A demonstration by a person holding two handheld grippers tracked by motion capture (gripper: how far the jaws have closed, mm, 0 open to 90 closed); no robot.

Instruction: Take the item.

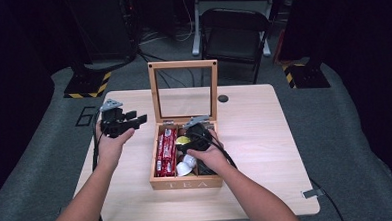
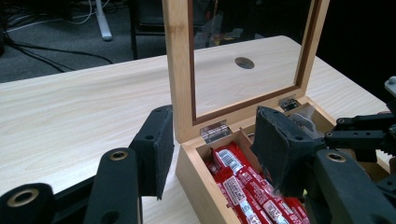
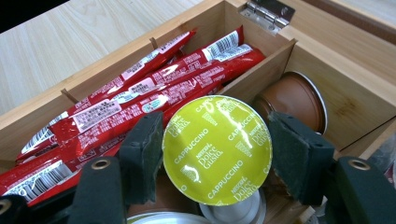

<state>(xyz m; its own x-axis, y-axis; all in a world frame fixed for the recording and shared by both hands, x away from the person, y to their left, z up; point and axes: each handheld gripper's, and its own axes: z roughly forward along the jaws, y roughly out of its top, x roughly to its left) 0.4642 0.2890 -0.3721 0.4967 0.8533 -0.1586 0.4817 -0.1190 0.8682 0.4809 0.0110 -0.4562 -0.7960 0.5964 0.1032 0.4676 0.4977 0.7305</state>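
Capsule [image 3: 217,149] clamped between right gripper [image 3: 215,154] pads.

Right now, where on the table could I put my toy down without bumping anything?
The table is bare to the right of the tea box, out to its right edge, and behind the open lid except for a small dark hole. It is crowded inside the box and at its left, where the left gripper hovers.

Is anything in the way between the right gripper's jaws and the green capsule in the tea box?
Nothing visible. The right gripper has its pads at both sides of the lime-green foil-lidded cappuccino capsule in the wooden tea box, with nothing between.
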